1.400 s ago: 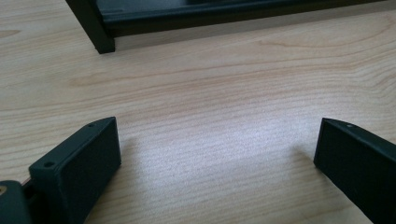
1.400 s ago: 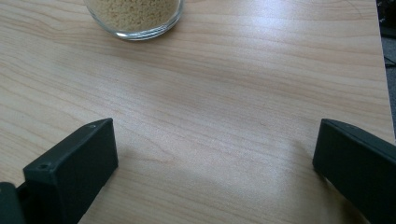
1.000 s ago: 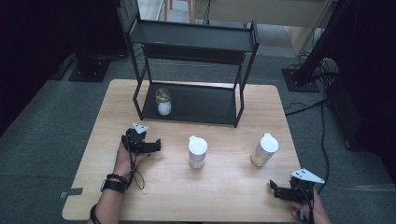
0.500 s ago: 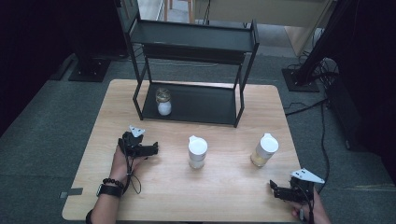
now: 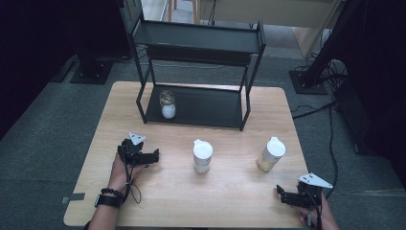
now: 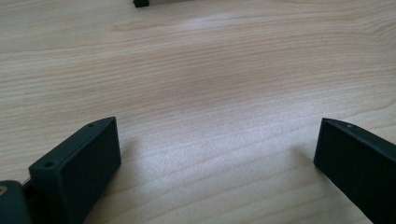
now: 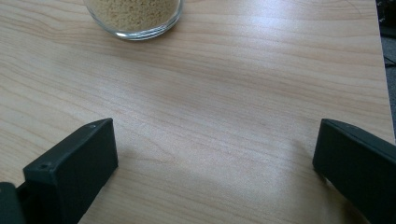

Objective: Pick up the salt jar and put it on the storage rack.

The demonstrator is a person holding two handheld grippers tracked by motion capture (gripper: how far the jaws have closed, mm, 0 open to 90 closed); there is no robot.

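Both tools rest low at the near edge with jaws wide apart and empty: the left gripper (image 5: pixel 154 155) lies left of the white-lidded centre jar (image 5: pixel 202 155), the right gripper (image 5: pixel 282 194) near and slightly right of the grain jar (image 5: pixel 270 154). Both jars stand upright. In the right gripper view the grain jar is cut off above its base; its lid detail is indistinct.

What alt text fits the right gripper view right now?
The right gripper is open above a bare wooden table, its two black jaws wide apart with nothing between them. The base of a glass jar of yellowish grains stands ahead at the top edge.
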